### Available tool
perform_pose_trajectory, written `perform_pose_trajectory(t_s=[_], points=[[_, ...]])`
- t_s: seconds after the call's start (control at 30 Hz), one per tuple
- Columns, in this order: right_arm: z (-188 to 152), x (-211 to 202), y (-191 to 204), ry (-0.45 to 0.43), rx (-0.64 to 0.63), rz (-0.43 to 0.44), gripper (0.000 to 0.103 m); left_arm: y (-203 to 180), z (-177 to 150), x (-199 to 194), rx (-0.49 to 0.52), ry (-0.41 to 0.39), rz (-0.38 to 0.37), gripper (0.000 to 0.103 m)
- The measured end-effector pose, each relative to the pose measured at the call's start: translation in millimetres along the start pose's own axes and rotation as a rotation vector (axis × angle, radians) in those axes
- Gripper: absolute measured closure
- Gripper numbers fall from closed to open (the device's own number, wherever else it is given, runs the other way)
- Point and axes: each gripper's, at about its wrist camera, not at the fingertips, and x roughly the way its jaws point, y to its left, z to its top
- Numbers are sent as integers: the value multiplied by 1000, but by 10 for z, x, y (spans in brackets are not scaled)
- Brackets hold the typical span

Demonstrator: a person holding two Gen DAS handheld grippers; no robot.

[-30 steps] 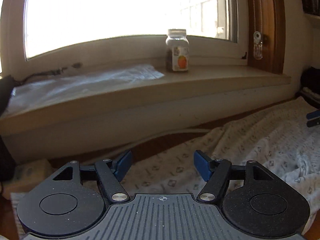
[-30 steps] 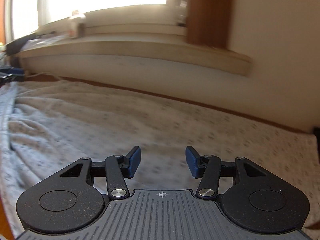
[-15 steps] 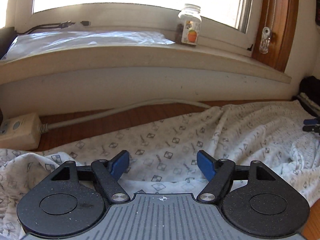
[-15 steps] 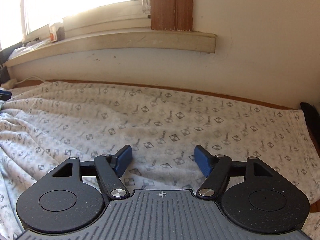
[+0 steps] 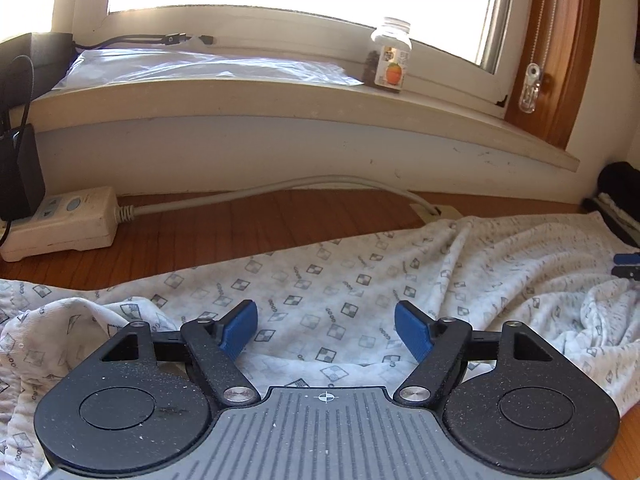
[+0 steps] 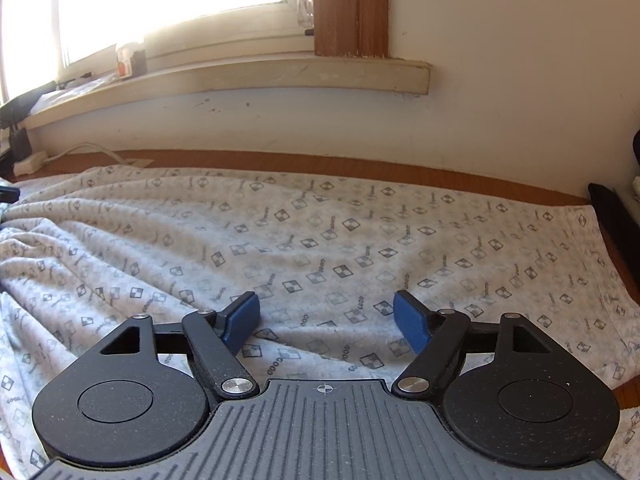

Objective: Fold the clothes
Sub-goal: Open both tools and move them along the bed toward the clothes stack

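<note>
A white garment [image 5: 360, 280] printed with small grey squares lies spread and wrinkled across a wooden table [image 5: 240, 224]. My left gripper [image 5: 326, 326] hovers over its left part, open, with only flat cloth under the gap between its blue pads. In the right wrist view the same garment [image 6: 340, 240] stretches to its right hem. My right gripper [image 6: 326, 322] is above it with its jaws opening, nothing pinched between the pads. The blue tip of the right gripper [image 5: 626, 264] shows at the left view's right edge.
A white power strip [image 5: 60, 220] with a grey cable [image 5: 280, 190] sits at the table's back left. A windowsill [image 5: 280, 96] above holds a plastic bag [image 5: 200, 66] and a jar [image 5: 390, 60]. A dark object [image 6: 612, 216] lies by the garment's right hem.
Both grippers tilted down and came closer over the garment. The right gripper's jaws widened clearly; the left's widened a little. The left view swung left, and the power strip came into sight.
</note>
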Motion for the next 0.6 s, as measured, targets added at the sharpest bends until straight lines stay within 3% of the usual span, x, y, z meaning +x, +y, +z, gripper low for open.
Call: perform_pose_trajectory(t_s=[0.23, 0.33, 0.4, 0.47, 0.6], points=[[-2, 5, -33, -2, -1, -7, 28, -2, -3, 23, 1, 9, -2, 23], [-28, -76, 7, -33, -30, -34, 27, -47, -2, 34, 27, 14, 7, 15], [-69, -275, 45, -98, -48, -65, 20, -104, 0, 21, 58, -1, 27, 5], [-126, -526, 49, -162, -29, -56, 1, -201, -13, -58, 95, -39, 40, 0], [-351, -1024, 56, -231, -2, -43, 0, -443, -46, -249, 120, -76, 4, 0]])
